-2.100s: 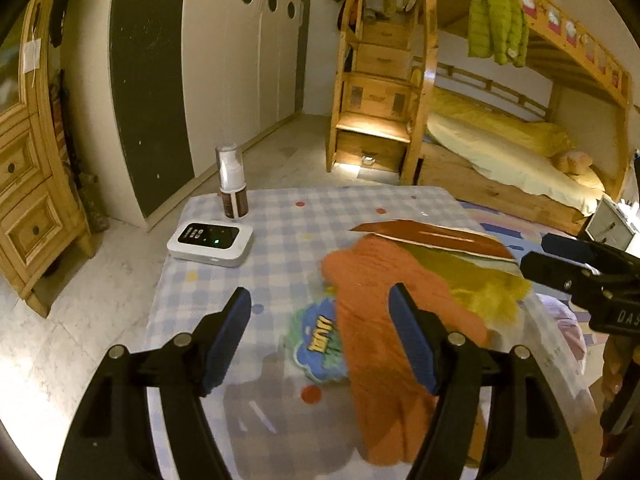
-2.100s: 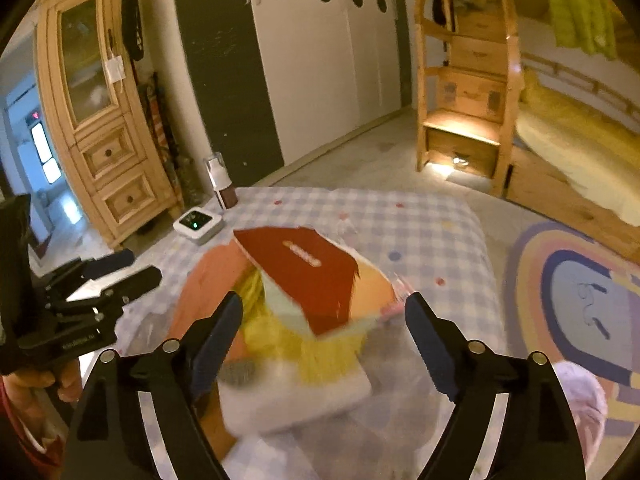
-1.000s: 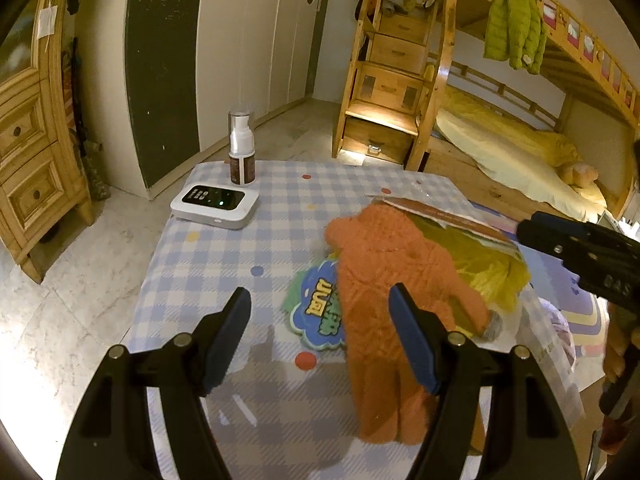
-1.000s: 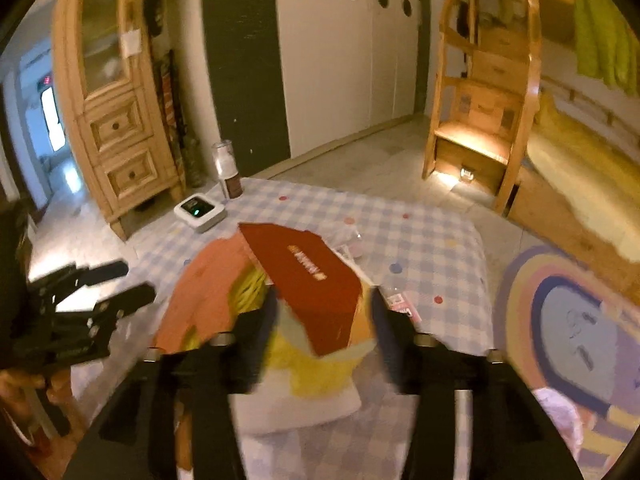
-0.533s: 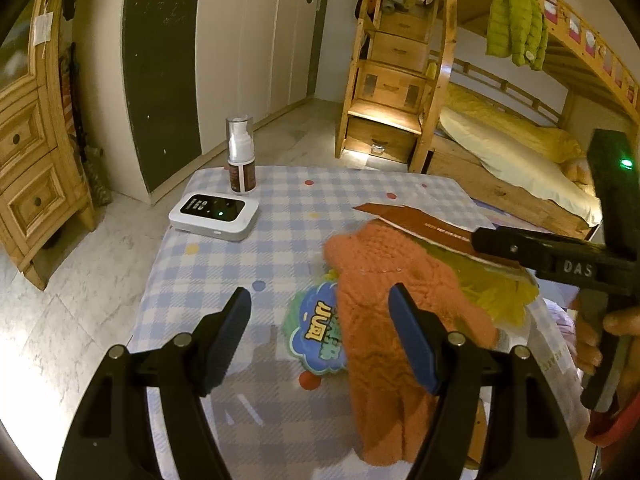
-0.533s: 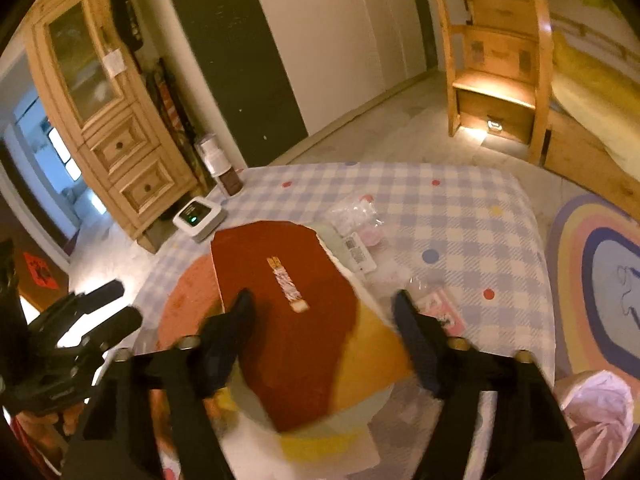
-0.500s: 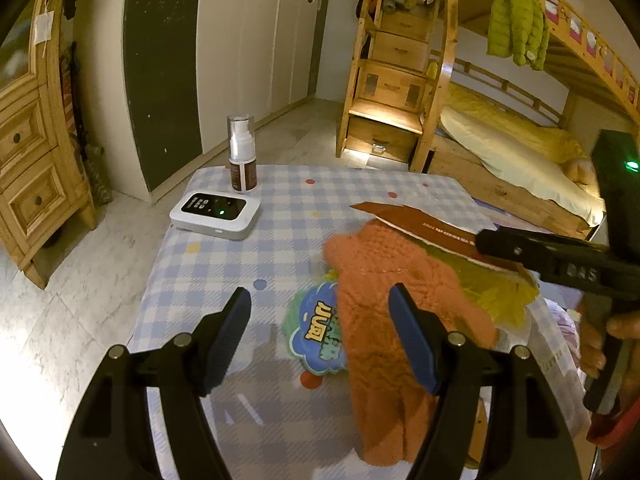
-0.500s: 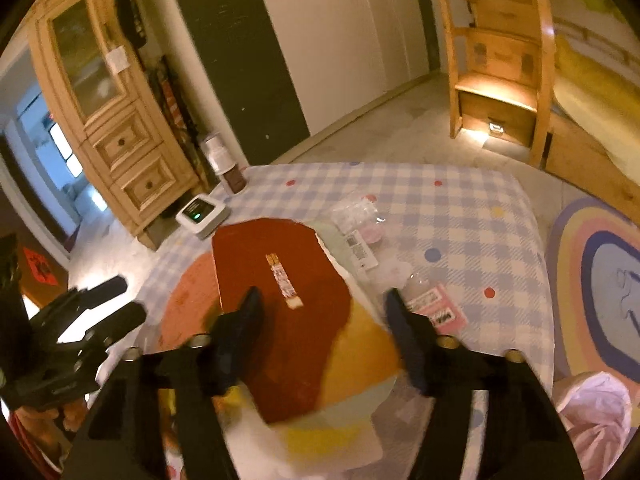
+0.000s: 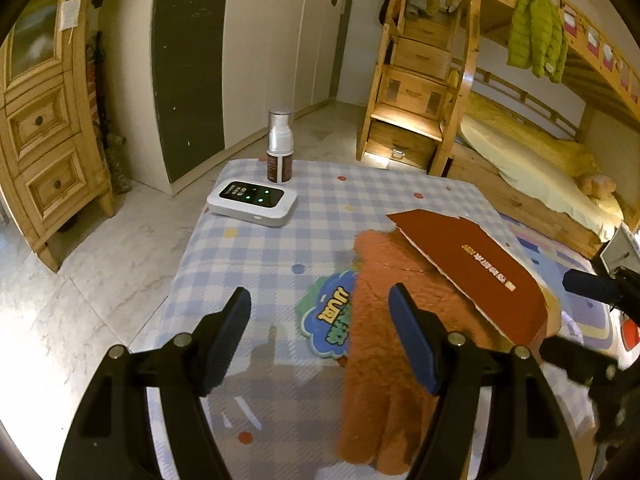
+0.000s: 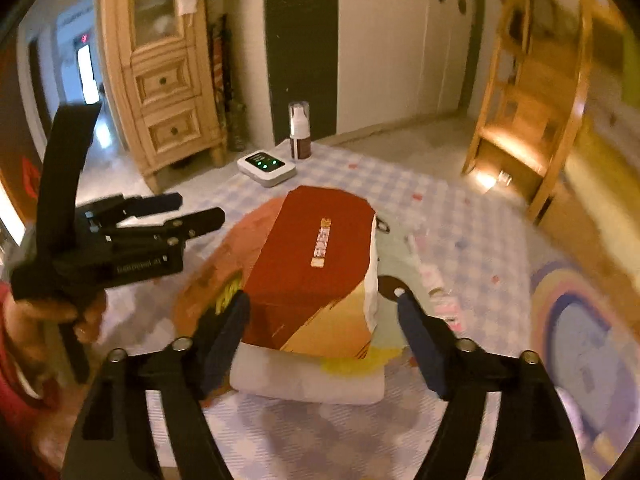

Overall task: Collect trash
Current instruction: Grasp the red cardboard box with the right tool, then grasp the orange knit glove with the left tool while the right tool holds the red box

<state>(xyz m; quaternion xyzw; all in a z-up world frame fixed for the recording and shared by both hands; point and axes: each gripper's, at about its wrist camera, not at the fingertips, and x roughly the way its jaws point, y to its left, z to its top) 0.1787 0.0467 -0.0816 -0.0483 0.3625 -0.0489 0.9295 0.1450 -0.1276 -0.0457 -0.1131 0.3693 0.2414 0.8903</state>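
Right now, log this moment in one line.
left gripper: open, empty | right gripper: jaws just opened, astride red card, not gripping | table: trash uncollected

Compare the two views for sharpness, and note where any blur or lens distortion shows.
Left wrist view: mostly sharp, the white device and red card crisp, wardrobe lines bowed by the fisheye. Right wrist view: smeared by motion, worst at the wooden stairs and the checked cloth.

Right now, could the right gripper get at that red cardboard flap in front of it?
Probably yes. The right gripper is open, its jaws having just been opening, and the red cardboard flap lies on top of the pile just ahead of its fingers, with nothing covering it. The left gripper stands off to the side.
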